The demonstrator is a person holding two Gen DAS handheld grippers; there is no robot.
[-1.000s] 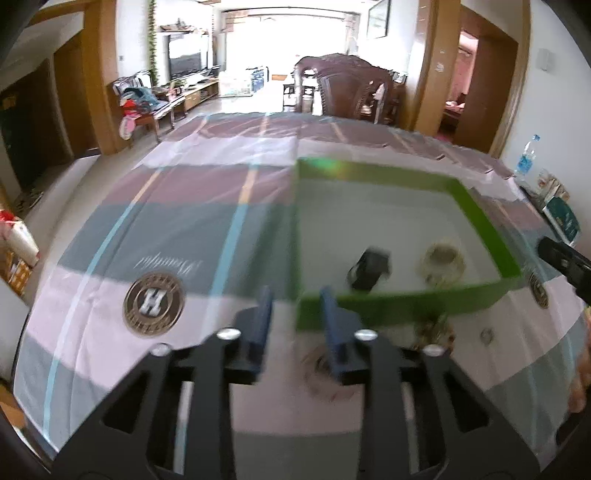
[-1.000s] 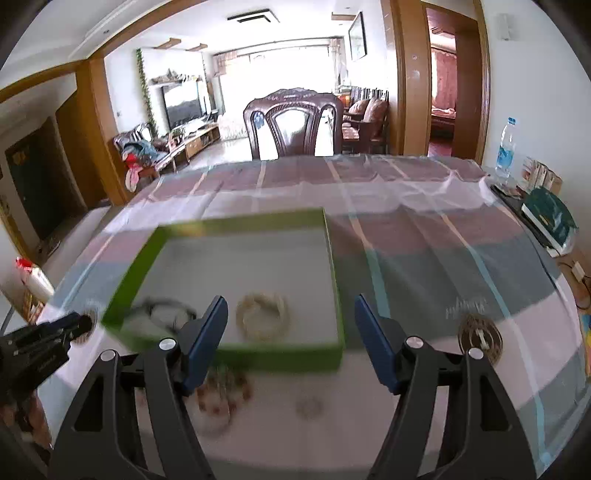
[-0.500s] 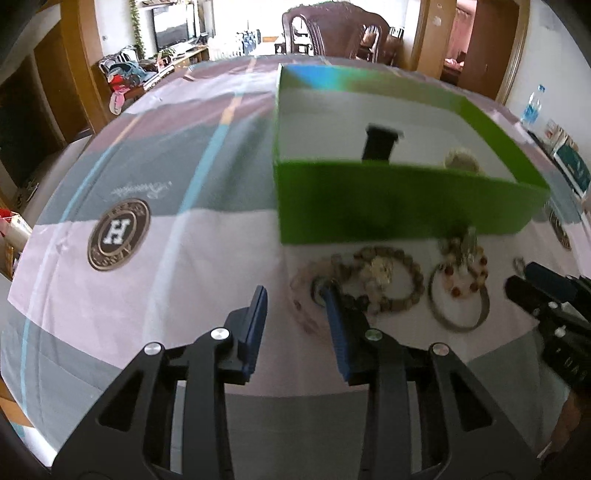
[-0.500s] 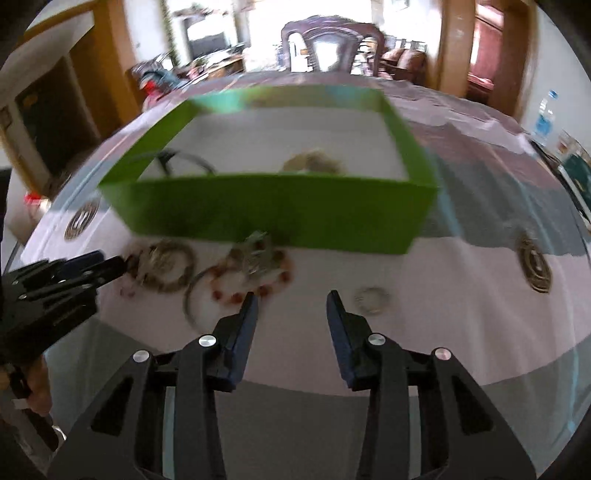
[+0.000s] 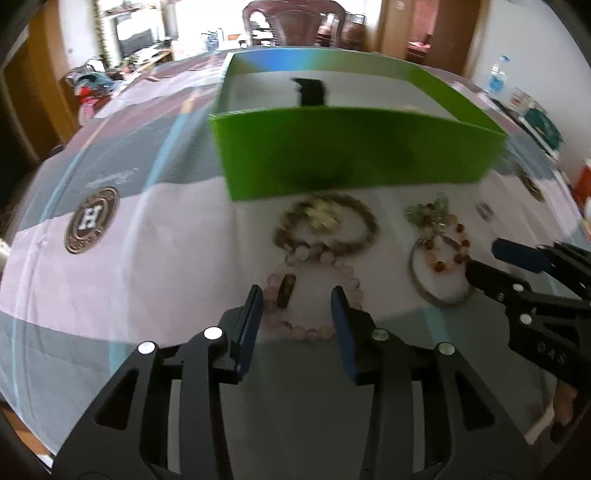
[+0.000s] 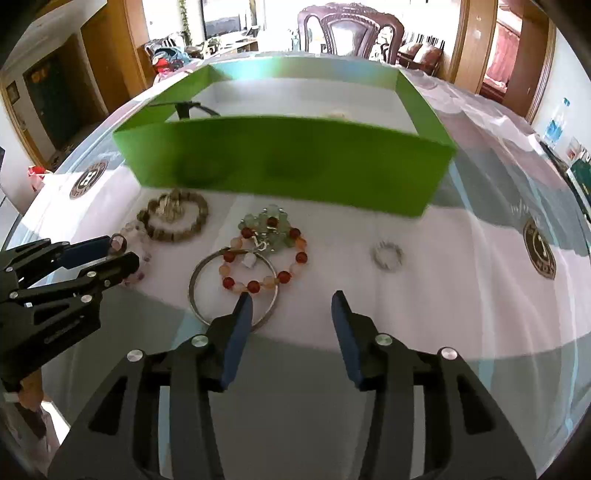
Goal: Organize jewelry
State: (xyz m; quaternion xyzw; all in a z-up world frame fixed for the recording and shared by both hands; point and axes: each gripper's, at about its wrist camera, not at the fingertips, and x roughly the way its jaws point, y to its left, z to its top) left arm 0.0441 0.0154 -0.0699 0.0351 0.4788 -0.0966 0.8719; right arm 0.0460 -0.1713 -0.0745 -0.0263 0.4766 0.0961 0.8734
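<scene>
left wrist view, pink bead bracelet [image 5: 314, 295] between parted fingers [image 5: 251, 314]

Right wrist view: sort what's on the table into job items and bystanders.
Job items: green box; brown bead bracelet; pink bead bracelet; red bead bracelet; metal bangle; small ring.

Bystanders: water bottle; books; chair; striped tablecloth.
</scene>
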